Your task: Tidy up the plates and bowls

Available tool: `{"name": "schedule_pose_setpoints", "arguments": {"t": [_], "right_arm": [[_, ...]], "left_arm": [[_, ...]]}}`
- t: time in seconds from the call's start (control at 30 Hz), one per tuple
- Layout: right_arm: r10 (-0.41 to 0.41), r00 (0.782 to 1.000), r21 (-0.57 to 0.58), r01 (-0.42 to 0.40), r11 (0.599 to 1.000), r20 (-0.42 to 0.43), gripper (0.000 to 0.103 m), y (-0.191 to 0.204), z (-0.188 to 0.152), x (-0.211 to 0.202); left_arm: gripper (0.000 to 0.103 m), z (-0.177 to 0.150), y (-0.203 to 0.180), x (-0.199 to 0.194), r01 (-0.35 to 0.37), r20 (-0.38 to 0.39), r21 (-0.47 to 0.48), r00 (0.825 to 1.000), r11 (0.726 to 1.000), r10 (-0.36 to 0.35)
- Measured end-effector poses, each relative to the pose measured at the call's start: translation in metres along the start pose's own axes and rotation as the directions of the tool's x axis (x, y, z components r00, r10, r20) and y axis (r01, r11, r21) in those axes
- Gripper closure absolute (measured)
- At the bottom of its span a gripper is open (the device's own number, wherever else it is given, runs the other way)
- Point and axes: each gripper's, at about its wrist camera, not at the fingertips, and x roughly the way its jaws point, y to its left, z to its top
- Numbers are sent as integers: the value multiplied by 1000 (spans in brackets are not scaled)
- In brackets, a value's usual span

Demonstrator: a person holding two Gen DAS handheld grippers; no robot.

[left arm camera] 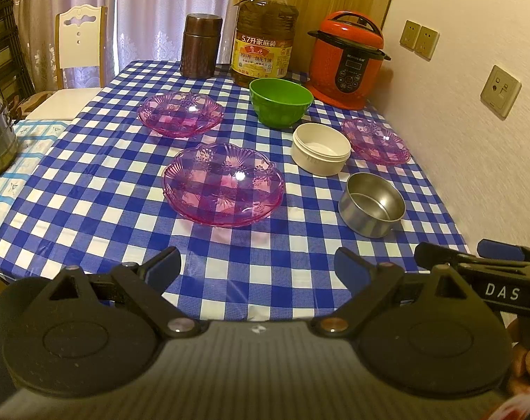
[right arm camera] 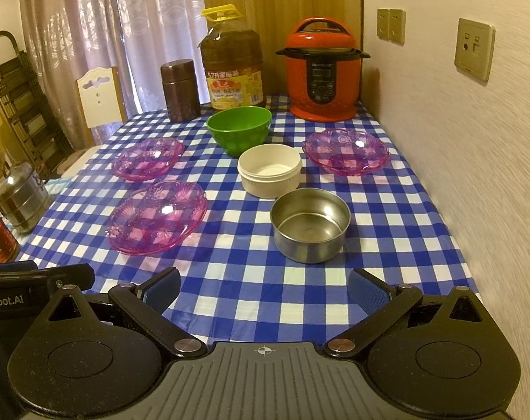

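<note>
Three pink clear plastic plates lie on the blue checked table: a near one (left arm camera: 223, 184) (right arm camera: 157, 217), a far left one (left arm camera: 181, 114) (right arm camera: 147, 158) and a right one by the wall (left arm camera: 376, 140) (right arm camera: 346, 151). A green bowl (left arm camera: 281, 102) (right arm camera: 239, 129), a white bowl (left arm camera: 321, 148) (right arm camera: 269, 170) and a steel bowl (left arm camera: 371, 204) (right arm camera: 310, 224) stand in a line. My left gripper (left arm camera: 258, 267) is open and empty over the table's near edge. My right gripper (right arm camera: 265, 288) is open and empty, short of the steel bowl.
At the table's back stand a brown canister (left arm camera: 201, 46), a large oil bottle (left arm camera: 265, 31) and a red pressure cooker (left arm camera: 347, 59). The wall (left arm camera: 474, 122) runs along the right edge. A steel tiffin (right arm camera: 20, 203) and a chair (left arm camera: 79, 45) are at the left.
</note>
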Motion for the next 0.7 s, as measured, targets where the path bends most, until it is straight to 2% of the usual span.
{"name": "schedule_pose_setpoints", "arguments": {"t": [0.7], "right_arm": [[5,1000,8,-5,1000,-1,1,0,0,4]], "left_arm": [[10,1,4,5,14,-5,-24,1000,1000,-14]]}}
